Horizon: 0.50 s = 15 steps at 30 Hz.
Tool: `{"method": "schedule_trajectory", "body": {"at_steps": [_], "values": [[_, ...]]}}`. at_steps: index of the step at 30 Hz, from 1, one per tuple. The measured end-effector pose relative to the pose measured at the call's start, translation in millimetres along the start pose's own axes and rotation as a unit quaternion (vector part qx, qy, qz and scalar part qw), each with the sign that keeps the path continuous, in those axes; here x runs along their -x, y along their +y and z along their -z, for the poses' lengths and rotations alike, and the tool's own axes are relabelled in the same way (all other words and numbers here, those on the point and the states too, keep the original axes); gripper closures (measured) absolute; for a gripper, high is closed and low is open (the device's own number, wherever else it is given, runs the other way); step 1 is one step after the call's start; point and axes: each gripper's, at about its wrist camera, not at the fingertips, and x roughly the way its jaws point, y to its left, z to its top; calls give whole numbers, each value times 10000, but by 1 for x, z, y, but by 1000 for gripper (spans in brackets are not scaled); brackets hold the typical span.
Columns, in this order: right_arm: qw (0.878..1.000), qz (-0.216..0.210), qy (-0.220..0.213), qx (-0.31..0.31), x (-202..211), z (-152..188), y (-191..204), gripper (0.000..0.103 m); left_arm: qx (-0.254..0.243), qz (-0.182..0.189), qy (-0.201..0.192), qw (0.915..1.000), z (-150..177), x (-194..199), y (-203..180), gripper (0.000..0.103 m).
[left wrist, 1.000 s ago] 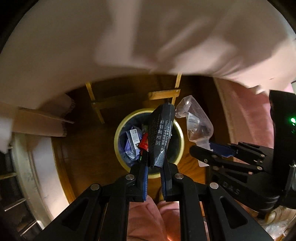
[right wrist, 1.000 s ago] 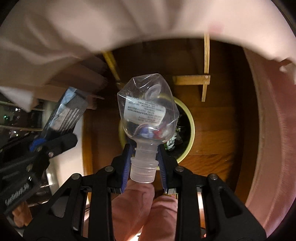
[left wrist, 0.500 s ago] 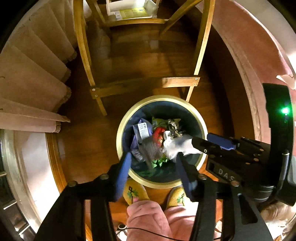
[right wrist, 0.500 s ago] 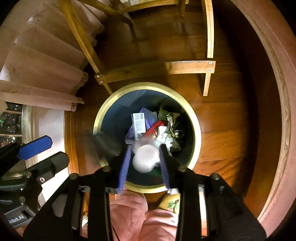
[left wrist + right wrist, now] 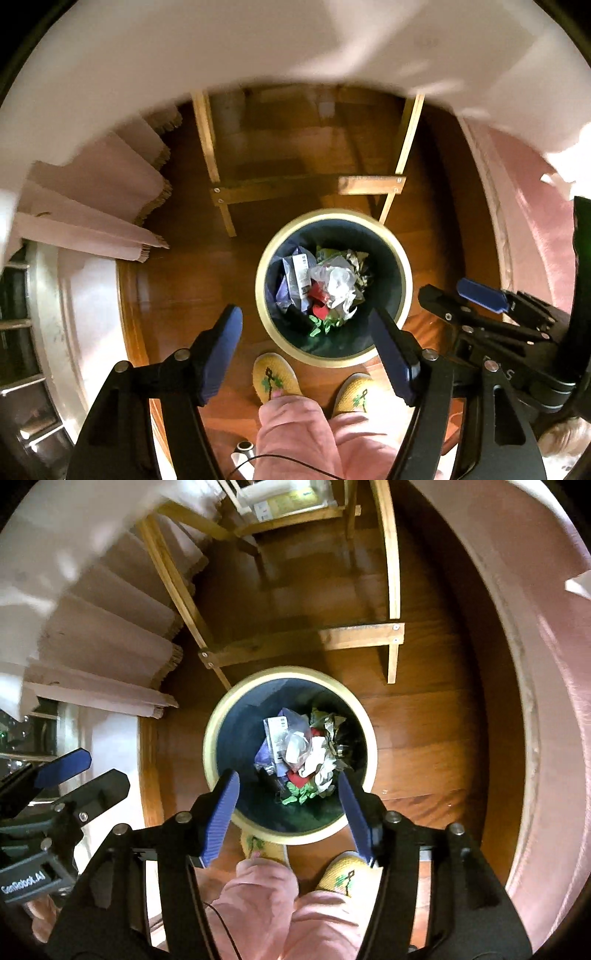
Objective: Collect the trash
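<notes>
Hovering: two grippers (both empty), one bin.

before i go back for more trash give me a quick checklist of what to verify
1. Left gripper empty, jaws spread: ok.
2. Right gripper empty, jaws spread: ok.
3. Clear plastic bottle lying inside the bin: ok.
4. Nothing hanging over the bin's rim: ok.
5. Floor beside the slippers free of dropped trash: ok where visible.
6. Bin has room for more: cannot tell.
</notes>
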Motion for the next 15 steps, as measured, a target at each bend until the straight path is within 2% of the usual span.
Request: {"method": "schedule_trajectory", "body": {"at_steps": [7,15], "values": [[9999,-11,-169,-2,80,-3,17,48,118,-86,-259,9996,-5,82,1,31],[9986,-95,-500,114,192,-11,45,48,137,-30,-770,9969,-13,205,-5,31]]}}
